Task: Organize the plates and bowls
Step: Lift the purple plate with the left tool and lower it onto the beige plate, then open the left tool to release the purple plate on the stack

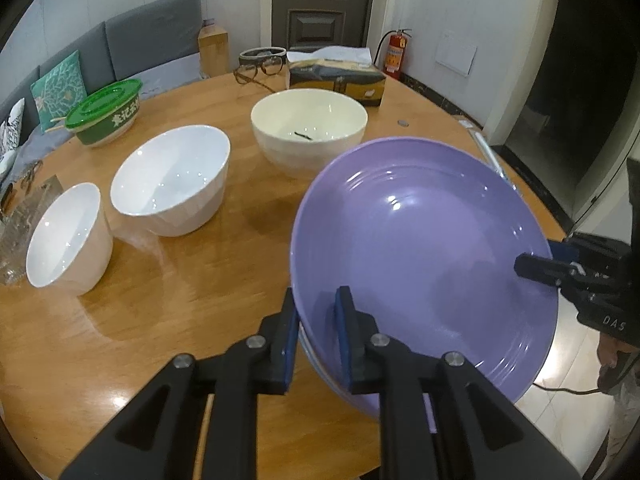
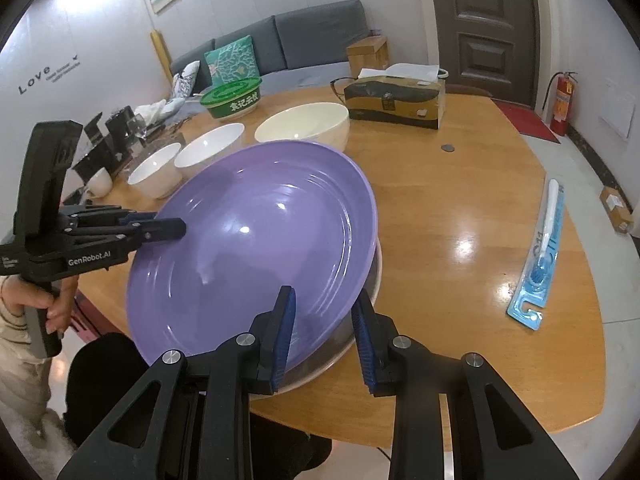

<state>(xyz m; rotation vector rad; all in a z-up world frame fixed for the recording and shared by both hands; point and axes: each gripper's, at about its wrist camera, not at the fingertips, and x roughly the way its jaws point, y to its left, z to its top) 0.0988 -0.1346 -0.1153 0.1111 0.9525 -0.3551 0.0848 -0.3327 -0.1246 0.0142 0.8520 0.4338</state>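
Observation:
A large purple plate [image 1: 420, 240] [image 2: 260, 248] is tilted above the round wooden table's [image 1: 200, 300] near edge, with a grey plate's rim [image 2: 360, 320] showing beneath it. My left gripper [image 1: 316, 320] is shut on the plate's near rim, one pad inside and one outside. My right gripper [image 2: 325, 320] clamps the opposite rim over both plates. Each gripper shows in the other's view: the right gripper [image 1: 536, 268] and the left gripper [image 2: 168, 230]. Behind the plate stand a cream bowl [image 1: 308, 132] [image 2: 304, 124], a white bowl [image 1: 172, 176] [image 2: 210, 148] and a smaller white bowl [image 1: 66, 240] [image 2: 156, 172].
A green-lidded container [image 1: 106, 114], a tissue box [image 1: 336, 78] and glasses [image 1: 256, 68] sit at the table's far side. A coin [image 2: 447, 148] and a packaged toothbrush [image 2: 544, 248] lie to the right. A small white cup [image 2: 100, 184] and clear glassware [image 1: 16, 232] are at the left.

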